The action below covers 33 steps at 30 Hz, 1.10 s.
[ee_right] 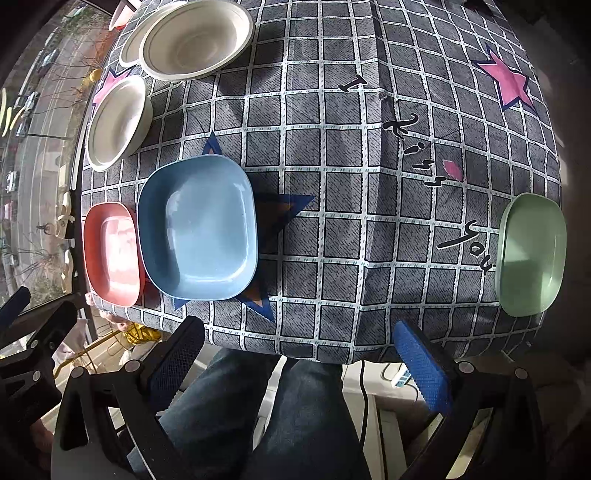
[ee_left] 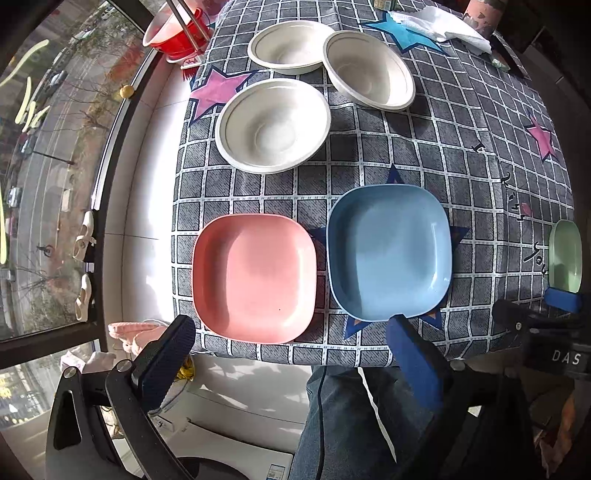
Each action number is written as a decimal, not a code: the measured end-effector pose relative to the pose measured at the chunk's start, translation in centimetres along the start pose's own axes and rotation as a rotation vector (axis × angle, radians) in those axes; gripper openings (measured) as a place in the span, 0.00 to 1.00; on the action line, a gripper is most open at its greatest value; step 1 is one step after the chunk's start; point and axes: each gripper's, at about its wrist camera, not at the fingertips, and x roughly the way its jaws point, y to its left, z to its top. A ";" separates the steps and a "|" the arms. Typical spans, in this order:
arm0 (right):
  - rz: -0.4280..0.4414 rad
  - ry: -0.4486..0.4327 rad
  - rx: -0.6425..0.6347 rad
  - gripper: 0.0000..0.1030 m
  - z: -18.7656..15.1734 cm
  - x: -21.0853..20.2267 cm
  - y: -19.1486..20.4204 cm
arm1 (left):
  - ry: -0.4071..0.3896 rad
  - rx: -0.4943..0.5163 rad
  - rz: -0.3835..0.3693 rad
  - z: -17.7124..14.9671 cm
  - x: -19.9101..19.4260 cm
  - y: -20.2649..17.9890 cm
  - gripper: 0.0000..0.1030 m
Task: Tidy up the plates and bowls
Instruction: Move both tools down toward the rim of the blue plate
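Three square plates are laid on a table covered with a grey checked tablecloth (ee_left: 424, 155) printed with stars: a pink plate (ee_left: 255, 277) is set near the front edge at the left, a blue plate (ee_left: 389, 251) is placed just beside it on its right without touching, and a green plate (ee_right: 530, 254) is seen well apart at the right side of the cloth. Behind the pink and blue plates three white bowls are grouped: the nearest bowl (ee_left: 273, 125) stands alone, while the far left bowl (ee_left: 288, 46) and the far right bowl (ee_left: 369, 70) are seen rim to rim. The left gripper (ee_left: 291, 354) is held off the front edge, facing the pink and blue plates, its blue-padded fingers spread wide with nothing between them. The right gripper (ee_right: 299, 363) is likewise held before the table edge, spread wide and empty, above denim-clad legs (ee_right: 280, 417). A red container (ee_left: 170, 33) is visible by the window at the far left
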 end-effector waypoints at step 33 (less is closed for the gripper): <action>-0.180 -0.015 0.038 1.00 2.2 8.4 -6.5 | -0.016 0.091 0.042 3.1 9.8 -8.9 1.00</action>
